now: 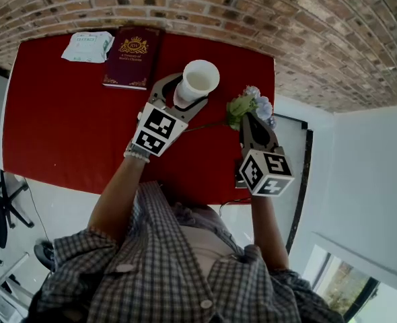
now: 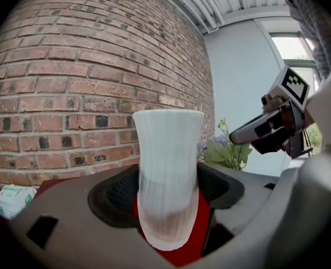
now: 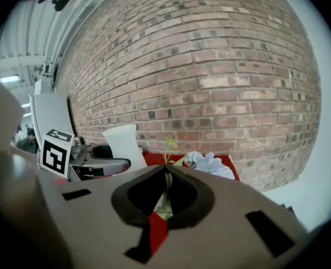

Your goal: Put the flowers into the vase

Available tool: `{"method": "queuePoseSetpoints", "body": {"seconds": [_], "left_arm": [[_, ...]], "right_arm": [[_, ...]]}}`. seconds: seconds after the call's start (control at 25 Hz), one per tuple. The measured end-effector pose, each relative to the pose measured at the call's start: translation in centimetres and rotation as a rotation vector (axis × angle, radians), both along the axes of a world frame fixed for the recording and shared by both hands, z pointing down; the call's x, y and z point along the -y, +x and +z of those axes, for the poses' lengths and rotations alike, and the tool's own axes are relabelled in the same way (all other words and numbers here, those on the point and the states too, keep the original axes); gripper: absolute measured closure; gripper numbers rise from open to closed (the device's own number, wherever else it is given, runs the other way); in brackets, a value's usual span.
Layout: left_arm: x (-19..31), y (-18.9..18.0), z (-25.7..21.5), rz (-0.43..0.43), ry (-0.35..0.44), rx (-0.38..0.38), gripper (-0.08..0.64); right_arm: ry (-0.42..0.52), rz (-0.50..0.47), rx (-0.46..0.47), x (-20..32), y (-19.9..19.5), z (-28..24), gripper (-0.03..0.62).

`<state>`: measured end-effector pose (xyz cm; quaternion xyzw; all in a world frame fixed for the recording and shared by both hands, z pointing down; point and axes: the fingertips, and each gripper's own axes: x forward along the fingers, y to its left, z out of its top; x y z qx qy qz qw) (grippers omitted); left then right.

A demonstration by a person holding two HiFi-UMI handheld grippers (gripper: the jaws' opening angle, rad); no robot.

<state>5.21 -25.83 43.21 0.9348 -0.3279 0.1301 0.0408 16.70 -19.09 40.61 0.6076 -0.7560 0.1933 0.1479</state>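
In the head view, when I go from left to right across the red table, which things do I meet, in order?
white packet → dark red book → white vase → flowers

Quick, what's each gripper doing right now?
Left gripper: closed on the white vase.
Right gripper: closed, holding the flowers.
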Motion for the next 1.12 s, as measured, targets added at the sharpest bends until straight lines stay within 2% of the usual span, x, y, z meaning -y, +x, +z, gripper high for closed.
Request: {"method": "queuePoseSetpoints", "body": {"seconds": [0.32,0.76,0.96,1.12], "left_arm": [[0.0,0.0,0.1,0.001,-0.001,0.001,0.225],[0.0,0.0,0.2,0.002,0.002,0.003,0.225],[0.0,0.0,0.2,0.0,0.002,0.006,0.225],[0.1,0.0,0.3,-0.001,0.002,0.008,0.225]], "right_arm": [[0.186,-0.094,-0.355,1.4,1.0,-6.6,0.583],[0.39,-0.155,-0.675,2.3,1.8,-14.4,0.583],[0.43,-0.19,-0.782,2.8,1.8,-16.4,0.583],[0.417,-0.268,-0.934,3.0,1.0,-15.8,0.583]]}}
